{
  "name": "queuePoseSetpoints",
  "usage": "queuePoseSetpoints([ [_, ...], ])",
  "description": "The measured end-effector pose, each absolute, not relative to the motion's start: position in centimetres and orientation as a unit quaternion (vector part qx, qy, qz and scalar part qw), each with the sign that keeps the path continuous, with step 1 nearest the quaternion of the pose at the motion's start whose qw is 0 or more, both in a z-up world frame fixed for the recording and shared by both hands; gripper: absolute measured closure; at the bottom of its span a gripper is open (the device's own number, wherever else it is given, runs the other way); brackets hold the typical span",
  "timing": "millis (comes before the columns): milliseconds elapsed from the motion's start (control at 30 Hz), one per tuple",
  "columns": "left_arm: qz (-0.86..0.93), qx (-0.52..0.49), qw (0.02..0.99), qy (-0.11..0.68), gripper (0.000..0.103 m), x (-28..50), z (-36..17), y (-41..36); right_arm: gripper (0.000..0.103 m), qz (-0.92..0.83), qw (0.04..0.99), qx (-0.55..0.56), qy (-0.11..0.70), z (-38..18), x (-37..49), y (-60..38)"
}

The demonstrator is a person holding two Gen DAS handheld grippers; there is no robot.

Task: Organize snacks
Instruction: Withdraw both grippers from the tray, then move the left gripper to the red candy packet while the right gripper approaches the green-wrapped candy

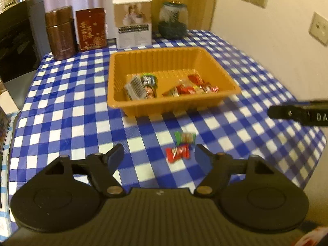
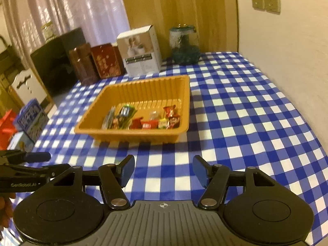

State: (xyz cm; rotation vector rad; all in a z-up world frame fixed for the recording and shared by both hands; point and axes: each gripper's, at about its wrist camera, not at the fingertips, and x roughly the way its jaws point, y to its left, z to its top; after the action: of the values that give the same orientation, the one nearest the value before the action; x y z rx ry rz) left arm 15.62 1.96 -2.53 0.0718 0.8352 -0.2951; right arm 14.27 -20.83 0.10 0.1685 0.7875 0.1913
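both grippers [image 1: 158,156] [image 2: 163,171] agape; red candy [image 1: 177,152] seemingly loose.

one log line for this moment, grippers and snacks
left gripper: open, empty | right gripper: open, empty | two candies loose on tablecloth | rest in orange tray

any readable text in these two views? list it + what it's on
"DA": white letters on the right hand-held gripper, cut off at the frame edge in the left wrist view.
"CenRobot.AI", roughly: small white print on the left hand-held gripper in the right wrist view; letters soft, reading uncertain.
White box: printed label, too blurred to read.
Red tin: gold markings, unreadable.
Red candy and wrappers in the tray: print too blurred.
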Motion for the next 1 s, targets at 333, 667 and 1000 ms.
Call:
queuePoseSetpoints([
  [333, -0.207, 0.107, 0.885, 0.404, 0.026, 15.4, -5.8, 1.6, 0.04, 0.127, 0.904, 0.054, 0.404, -2.8, 15.0, -20.4],
  [667, -0.264, 0.165, 0.861, 0.402, 0.038, 17.8, -9.1, 0.3, 0.04, 0.169, 0.894, 0.02, 0.415, -5.7, 16.9, -19.7],
  [1000, -0.319, 0.196, 0.839, 0.394, 0.05, 20.9, -10.2, -1.2, 0.041, 0.196, 0.885, 0.005, 0.422, -7.9, 18.2, -19.7],
])
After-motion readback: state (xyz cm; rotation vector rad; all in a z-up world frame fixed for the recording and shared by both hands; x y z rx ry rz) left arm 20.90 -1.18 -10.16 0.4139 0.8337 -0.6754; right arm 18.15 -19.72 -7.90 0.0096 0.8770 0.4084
